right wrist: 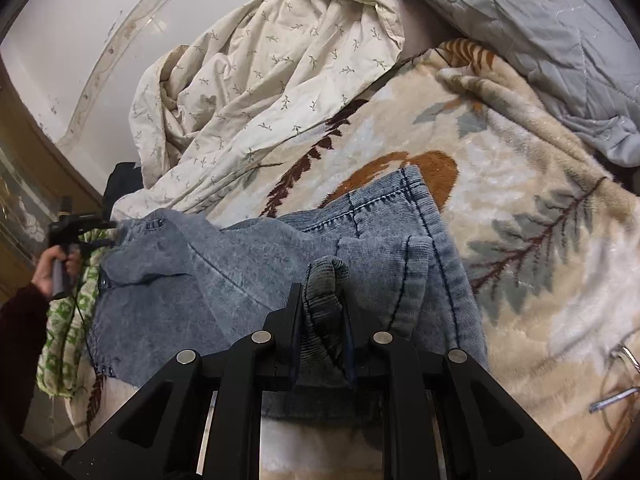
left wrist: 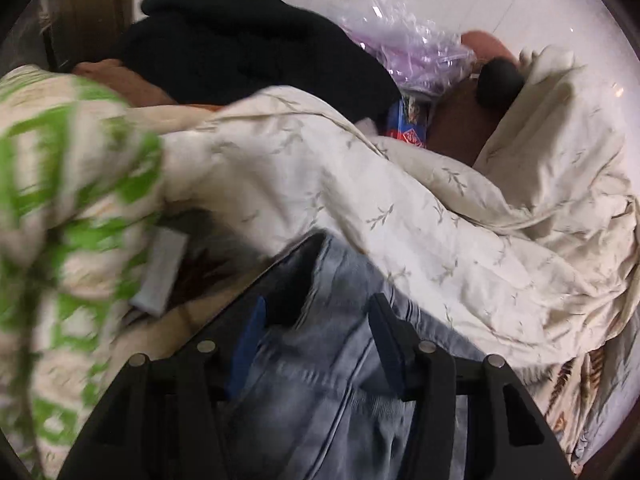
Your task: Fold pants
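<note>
Right wrist view: my right gripper (right wrist: 322,312) pinches faded blue corduroy pants (right wrist: 224,264) — a thin bunch that could slip; left gripper (left wrist: 320,312) jaws apart around fabric.

Faded blue corduroy pants (right wrist: 248,276), crumpled and part-folded on the leaf-patterned blanket (right wrist: 532,240), hems uppermost.

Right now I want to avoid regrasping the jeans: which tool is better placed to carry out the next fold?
Right, probably. The right tool is shut on a bunched fold of the jeans, and open plush blanket lies ahead. The left tool has denim between wide-set fingers, so its grip looks unsure.
</note>
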The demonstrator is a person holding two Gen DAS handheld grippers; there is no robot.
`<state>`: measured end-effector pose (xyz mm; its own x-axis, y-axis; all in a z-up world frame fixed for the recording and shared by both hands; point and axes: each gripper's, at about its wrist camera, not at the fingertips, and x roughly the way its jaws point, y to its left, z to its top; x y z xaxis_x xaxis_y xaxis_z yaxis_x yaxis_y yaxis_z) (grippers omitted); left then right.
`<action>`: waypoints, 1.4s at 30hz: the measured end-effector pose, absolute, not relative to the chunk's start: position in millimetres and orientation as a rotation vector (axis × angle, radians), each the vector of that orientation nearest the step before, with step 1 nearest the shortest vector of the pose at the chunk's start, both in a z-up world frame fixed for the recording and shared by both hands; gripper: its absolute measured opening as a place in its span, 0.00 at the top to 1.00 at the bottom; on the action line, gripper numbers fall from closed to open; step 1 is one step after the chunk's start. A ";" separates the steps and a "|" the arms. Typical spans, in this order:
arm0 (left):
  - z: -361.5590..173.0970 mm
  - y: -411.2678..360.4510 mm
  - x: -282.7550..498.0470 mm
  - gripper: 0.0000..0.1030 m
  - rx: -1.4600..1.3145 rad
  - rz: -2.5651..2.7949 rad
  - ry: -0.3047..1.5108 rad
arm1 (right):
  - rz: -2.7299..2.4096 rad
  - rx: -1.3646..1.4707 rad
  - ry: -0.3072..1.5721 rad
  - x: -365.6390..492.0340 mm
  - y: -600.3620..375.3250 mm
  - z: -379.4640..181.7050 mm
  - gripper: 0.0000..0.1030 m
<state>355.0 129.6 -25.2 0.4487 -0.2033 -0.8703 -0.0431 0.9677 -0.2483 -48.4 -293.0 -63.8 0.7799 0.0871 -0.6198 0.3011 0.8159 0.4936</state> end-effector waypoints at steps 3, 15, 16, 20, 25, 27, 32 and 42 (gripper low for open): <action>-34.3 117.2 365.4 0.76 -0.218 -0.138 1.100 | -0.131 0.595 0.696 -39.6 -293.5 -68.5 0.85; -5.6 144.1 335.4 0.96 -0.373 -0.274 0.990 | -0.164 0.584 0.649 -43.1 -297.5 -59.3 0.85; 6.0 147.8 330.9 0.96 -0.381 -0.297 0.967 | -0.167 0.586 0.632 -42.8 -300.1 -56.0 0.85; 42.8 164.7 320.5 0.96 -0.452 -0.348 0.910 | -0.194 0.652 0.566 -32.0 -323.8 -45.5 0.85; 89.4 190.6 286.0 0.96 -0.495 -0.427 0.777 | -0.220 0.694 0.424 -7.0 -352.9 -5.9 0.85; 100.9 203.8 263.9 0.96 -0.511 -0.450 0.718 | -0.228 0.689 0.324 -1.1 -359.2 23.2 0.85; 94.0 238.1 183.3 0.96 -0.536 -0.502 0.602 | -0.223 0.558 0.279 -10.6 -348.2 49.5 0.85; -18.4 284.0 46.6 0.96 -0.491 -0.440 0.865 | -0.150 0.566 0.904 -97.6 -314.9 -55.3 0.71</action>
